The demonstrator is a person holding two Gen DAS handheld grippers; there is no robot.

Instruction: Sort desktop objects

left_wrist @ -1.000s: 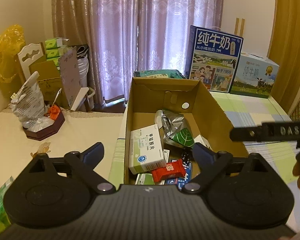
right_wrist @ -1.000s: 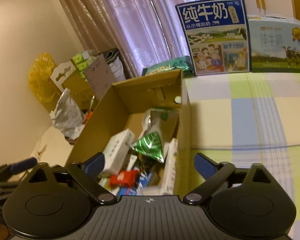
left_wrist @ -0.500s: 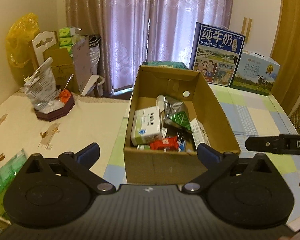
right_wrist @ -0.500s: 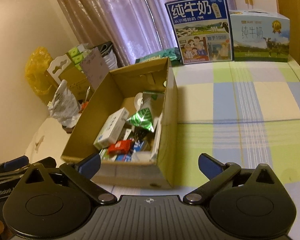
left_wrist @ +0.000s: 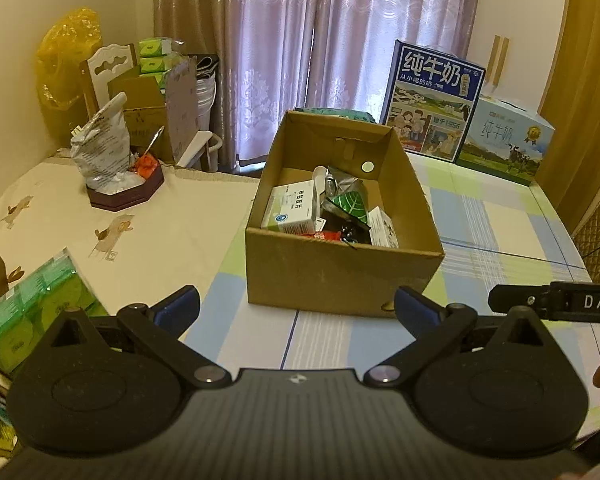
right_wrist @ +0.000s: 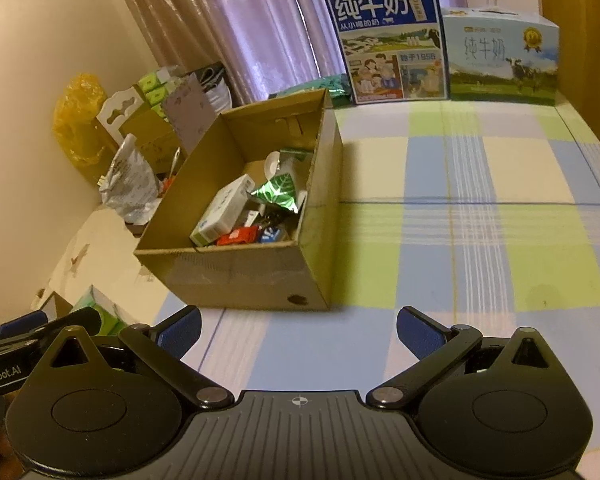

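Note:
An open cardboard box [left_wrist: 340,276] [right_wrist: 244,276] stands on the checked tablecloth. Inside it lie a white and green medicine carton [left_wrist: 292,208] [right_wrist: 224,212], a silver and green leaf packet [left_wrist: 346,204] [right_wrist: 280,194], a red wrapper [right_wrist: 238,236] and a blue item [right_wrist: 270,234]. My left gripper [left_wrist: 296,308] is open and empty, held back from the box's near wall. My right gripper [right_wrist: 298,326] is also open and empty, near the box's front right corner. The right tool's black bar [left_wrist: 556,306] shows at the left view's right edge.
Two milk cartons [right_wrist: 388,44] [right_wrist: 504,56] stand at the table's far edge by the curtains. On the cream cloth to the left sit a dark tray with a crinkled bag [left_wrist: 120,184] and a green pack [left_wrist: 36,312]. Checked tablecloth [right_wrist: 480,220] spreads right of the box.
Both grippers have pulled back and away from the box, which now appears whole and farther off. Both stay open and empty.

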